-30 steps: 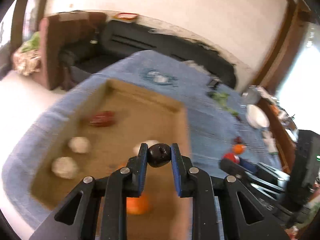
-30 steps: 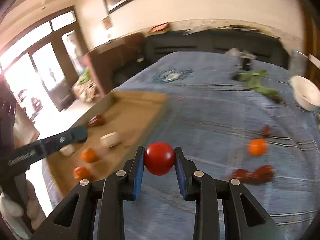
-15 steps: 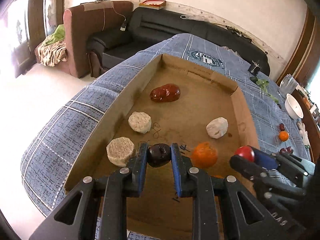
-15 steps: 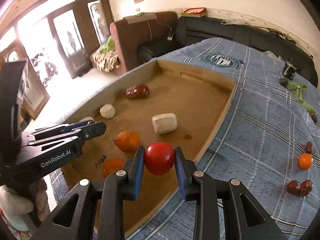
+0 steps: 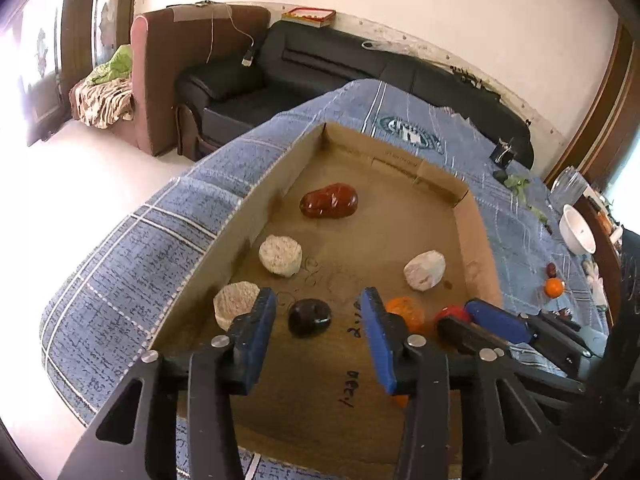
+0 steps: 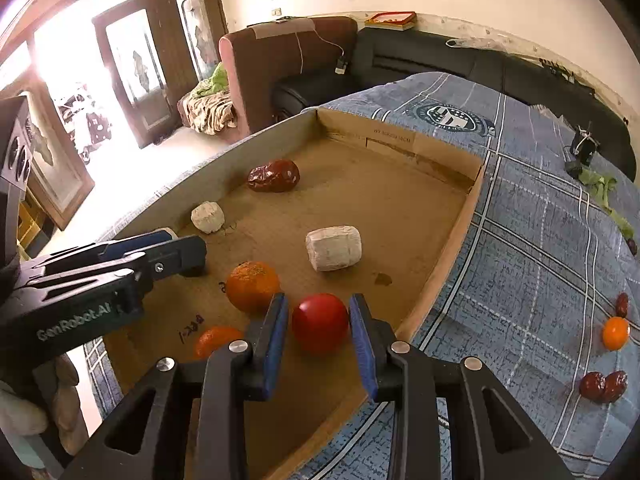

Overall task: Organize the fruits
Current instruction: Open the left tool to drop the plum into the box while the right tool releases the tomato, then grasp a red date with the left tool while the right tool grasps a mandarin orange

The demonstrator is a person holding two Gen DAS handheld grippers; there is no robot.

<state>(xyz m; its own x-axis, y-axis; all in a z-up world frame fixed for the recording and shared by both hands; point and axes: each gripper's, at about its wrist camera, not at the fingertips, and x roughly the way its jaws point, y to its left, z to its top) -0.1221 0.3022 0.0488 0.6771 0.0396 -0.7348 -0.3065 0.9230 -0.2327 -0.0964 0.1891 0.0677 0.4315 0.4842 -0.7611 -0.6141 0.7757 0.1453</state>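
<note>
Blue-covered table (image 6: pixel 540 240), cardboard tray (image 5: pixel 256 216), left claw (image 5: pixel 318 320) opening around dark plum (image 5: pixel 309 317), right claw (image 6: pixel 319 326) opening beside red fruit (image 6: pixel 320 323)

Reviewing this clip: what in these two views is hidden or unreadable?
- Second orange, left wrist view: mostly hidden behind the left gripper.
- Handwriting on the box floor, right wrist view: too small to read.
- Red fruit, left wrist view: partly covered by the right gripper.

Black sofa (image 5: pixel 360 64), brown armchair (image 5: pixel 192 68), white bowl (image 5: pixel 578 232)
</note>
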